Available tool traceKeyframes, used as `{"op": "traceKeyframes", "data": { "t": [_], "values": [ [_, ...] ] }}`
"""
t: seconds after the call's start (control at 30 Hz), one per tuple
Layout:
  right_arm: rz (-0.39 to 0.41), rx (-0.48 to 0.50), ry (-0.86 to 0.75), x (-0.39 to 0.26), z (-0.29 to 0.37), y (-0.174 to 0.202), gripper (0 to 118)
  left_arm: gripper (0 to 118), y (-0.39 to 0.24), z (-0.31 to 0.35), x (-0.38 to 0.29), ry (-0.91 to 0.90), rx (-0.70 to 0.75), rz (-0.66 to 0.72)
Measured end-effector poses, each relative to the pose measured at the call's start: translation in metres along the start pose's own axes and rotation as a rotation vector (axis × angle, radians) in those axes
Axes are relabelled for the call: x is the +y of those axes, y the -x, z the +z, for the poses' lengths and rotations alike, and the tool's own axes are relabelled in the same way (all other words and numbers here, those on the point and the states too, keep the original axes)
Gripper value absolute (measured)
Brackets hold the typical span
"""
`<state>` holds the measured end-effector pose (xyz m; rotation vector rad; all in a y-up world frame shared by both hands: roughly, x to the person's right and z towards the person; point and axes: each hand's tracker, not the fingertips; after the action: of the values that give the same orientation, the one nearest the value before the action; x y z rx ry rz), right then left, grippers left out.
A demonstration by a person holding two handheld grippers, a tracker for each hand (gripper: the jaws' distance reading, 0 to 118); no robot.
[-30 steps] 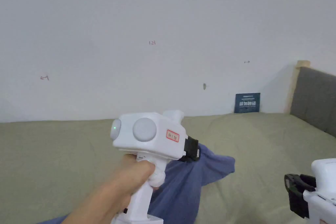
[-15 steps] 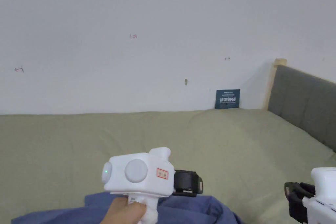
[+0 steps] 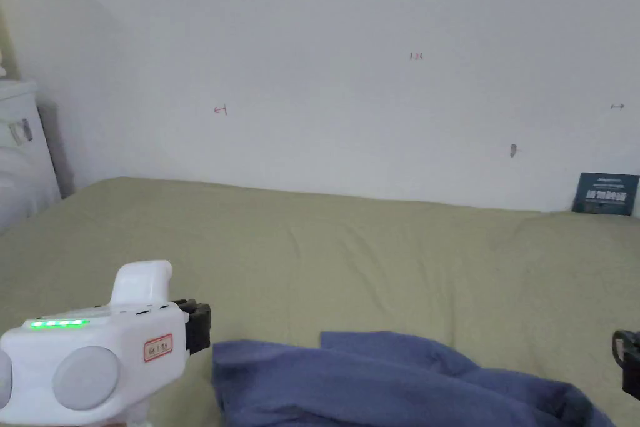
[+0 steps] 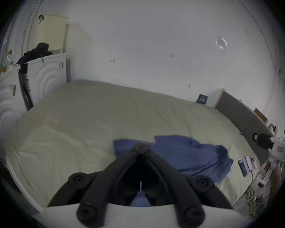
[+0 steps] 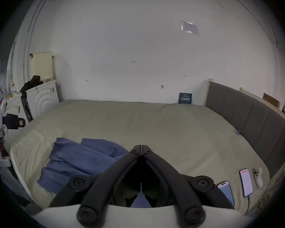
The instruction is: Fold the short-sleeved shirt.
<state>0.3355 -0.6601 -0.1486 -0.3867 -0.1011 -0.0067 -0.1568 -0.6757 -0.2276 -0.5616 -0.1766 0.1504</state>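
- Left tool [image 4: 141, 146] has its jaws pressed together on nothing, and so does our right tool [image 5: 141, 147]; both hang above the bed [image 5: 155, 124].
- Our shirt [image 5: 82, 157] lies crumpled on the bed, just beyond and right of the left tool, and left of the right tool.
- We judge no fold is made yet: the shirt is bunched, with overlapping layers, neither spread nor squared.
- What remains for us, we think: flatten it, then fold the sleeves and body.
- Two phones [image 5: 246, 182] lie to the right of the right tool.
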Motion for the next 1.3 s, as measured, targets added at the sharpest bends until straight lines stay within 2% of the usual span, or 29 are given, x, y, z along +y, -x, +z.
{"op": "traceKeyframes", "data": {
  "t": [0.13,0.17,0.2,0.27,0.3,0.33,0.43,0.53,0.77,0.8,0.83,0.87,0.93,0.97,1.0,1.03,1.07,1.1,1.13,1.17,1.23,1.3],
  "values": [
    [0.019,0.023,0.028,-0.005,-0.008,0.011,0,0,0.013,-0.021,-0.006,0.080,0.008,-0.022],
    [0.026,0.025,0.030,-0.006,-0.009,0.012,0,4,0.015,-0.036,-0.005,0.104,0.017,-0.027],
    [0.035,0.028,0.034,-0.007,-0.011,0.013,0,22,0.018,-0.048,-0.003,0.138,0.028,-0.049],
    [0.045,0.031,0.045,-0.009,-0.015,0.011,0,85,0.025,-0.075,0.007,0.187,0.018,-0.049],
    [0.050,0.031,0.050,-0.010,-0.017,0.009,0,108,0.028,-0.092,0.009,0.228,0.021,-0.052],
    [0.054,0.027,0.055,-0.011,-0.019,0.008,0,109,0.039,-0.117,0.012,0.219,0.016,-0.040],
    [0.053,0.013,0.081,-0.013,-0.028,0.000,0,109,0.049,-0.179,0.017,0.335,-0.009,0.002],
    [0.060,-0.016,0.111,-0.016,-0.038,-0.009,0,108,0.033,-0.215,0.013,0.434,0.048,0.003],
    [0.047,-0.075,0.172,-0.022,-0.059,-0.037,0,105,0.020,-0.284,-0.014,0.561,0.009,-0.037],
    [0.041,-0.082,0.177,-0.024,-0.063,-0.041,0,94,0.016,-0.285,-0.017,0.553,0.050,-0.077],
    [0.038,-0.083,0.187,-0.025,-0.066,-0.043,0,77,0.012,-0.280,-0.015,0.526,0.082,-0.116],
    [0.028,-0.074,0.210,-0.026,-0.070,-0.045,0,51,0.008,-0.276,-0.012,0.492,0.113,-0.151],
    [-0.017,-0.038,0.261,-0.031,-0.082,-0.052,0,24,0.004,-0.257,-0.007,0.433,0.115,-0.195],
    [-0.042,-0.022,0.292,-0.032,-0.090,-0.056,0,10,0.003,-0.253,-0.005,0.426,0.007,-0.129],
    [-0.066,-0.015,0.334,-0.034,-0.100,-0.059,0,3,0.002,-0.248,-0.005,0.410,0.004,-0.098],
    [-0.083,-0.003,0.366,-0.036,-0.108,-0.061,6,3,0.001,-0.251,0.002,0.409,0.011,-0.084],
    [-0.107,0.008,0.403,-0.039,-0.119,-0.065,25,3,0.000,-0.251,0.002,0.398,0.002,-0.064],
    [-0.133,0.018,0.430,-0.043,-0.129,-0.069,71,3,0.000,-0.249,0.002,0.423,-0.003,-0.106],
    [-0.156,0.019,0.499,-0.049,-0.141,-0.072,106,3,-0.001,-0.249,0.002,0.431,-0.012,-0.129],
    [-0.160,0.026,0.546,-0.055,-0.152,-0.073,118,3,-0.006,-0.251,-0.001,0.436,-0.011,-0.147],
    [-0.149,0.036,0.561,-0.061,-0.164,-0.073,111,3,-0.003,-0.249,-0.002,0.441,-0.006,-0.140],
    [-0.143,0.011,0.623,-0.073,-0.179,-0.073,111,3,0.001,-0.251,-0.002,0.446,-0.021,-0.103]
  ]
}}
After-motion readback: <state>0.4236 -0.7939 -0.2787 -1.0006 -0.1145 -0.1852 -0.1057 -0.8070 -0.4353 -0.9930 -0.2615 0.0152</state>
